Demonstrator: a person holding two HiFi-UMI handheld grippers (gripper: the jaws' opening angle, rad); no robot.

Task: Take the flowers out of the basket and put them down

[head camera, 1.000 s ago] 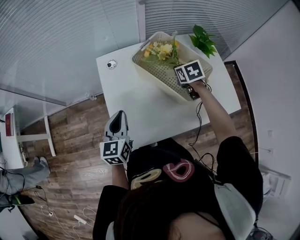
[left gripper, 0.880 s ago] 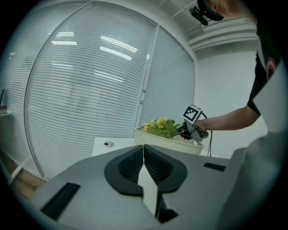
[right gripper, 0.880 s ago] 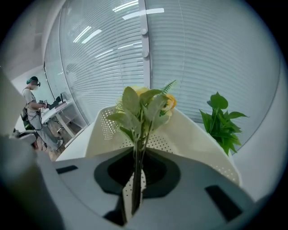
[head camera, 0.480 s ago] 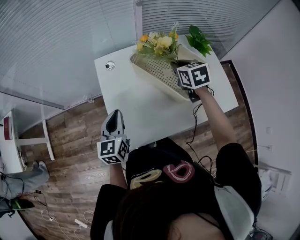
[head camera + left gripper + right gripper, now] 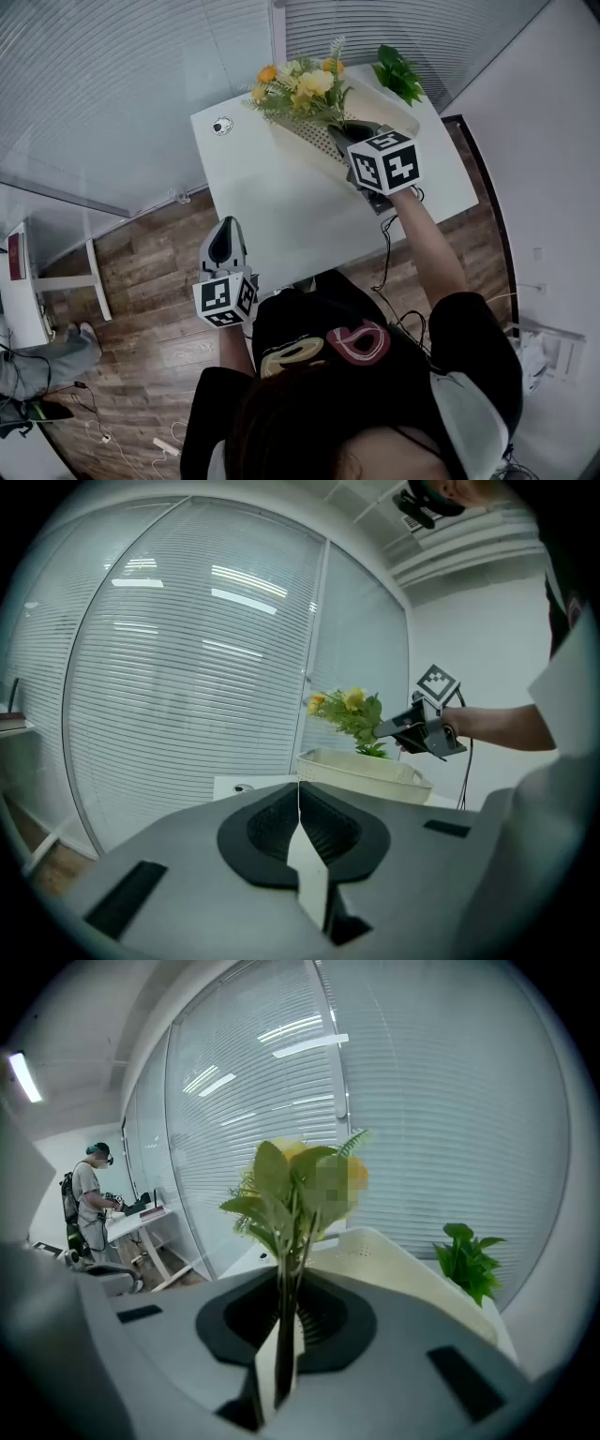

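Holding the bunch of yellow and orange flowers by the stems in the right gripper, jaws pinched nearly together on the green stalks. Hanging above the far end of the cream perforated basket, blooms and leaves clear of its rim as seen from the left gripper view, with the white table below. Judged as mid-lift: out of the basket, not yet put down. Calls next for carrying the bunch sideways to a bare stretch of tabletop, lowering until stems and leaves lie flat, and only then easing the jaws apart. Pointing blooms-first away from the person, toward the blinds. Long axis lying along the line of the jaws, cut ends at the gripper, heads at the far end, tilted somewhat upward rather than upright. Idle on the other side: left gripper low beside the near table edge, jaws pressed together on nothing.
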